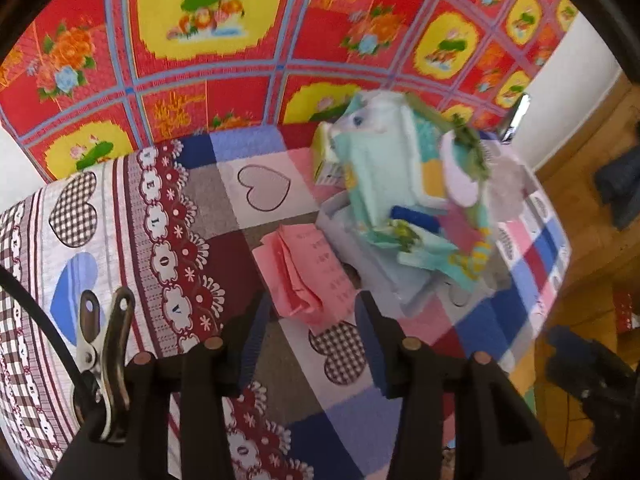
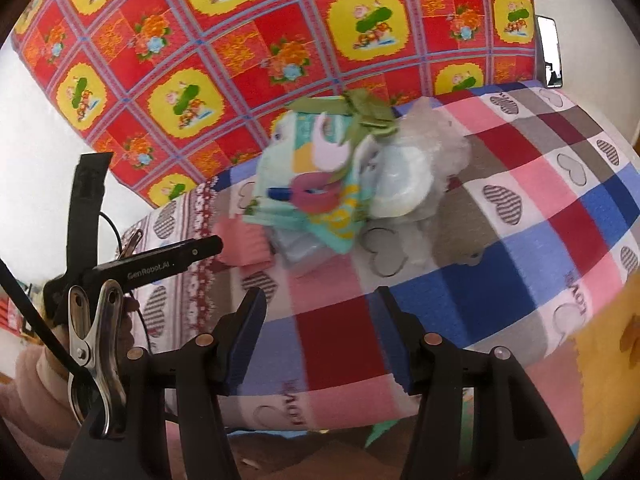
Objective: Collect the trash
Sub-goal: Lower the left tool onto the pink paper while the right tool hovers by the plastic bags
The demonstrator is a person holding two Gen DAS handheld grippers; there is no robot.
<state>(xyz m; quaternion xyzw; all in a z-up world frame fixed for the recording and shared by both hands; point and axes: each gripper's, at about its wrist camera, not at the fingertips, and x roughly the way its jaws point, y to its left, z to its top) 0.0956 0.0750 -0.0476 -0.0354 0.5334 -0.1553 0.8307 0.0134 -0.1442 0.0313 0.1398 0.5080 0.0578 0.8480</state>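
Observation:
A heap of trash lies on the patchwork heart-print blanket: mint and yellow wrappers with green scraps on top, and crumpled clear plastic beside them. A crumpled pink paper lies nearer. My left gripper is open, its fingertips on either side of the paper's near end, not pressing it. In the right wrist view the wrappers, a white plastic piece and the pink paper sit ahead. My right gripper is open over bare blanket, short of the heap. The left gripper reaches in from the left.
A red and yellow floral cloth rises behind the blanket. Wooden floor with dark objects lies to the right. A small shiny upright thing stands at the blanket's far corner. A hand in a pink sleeve holds the left gripper.

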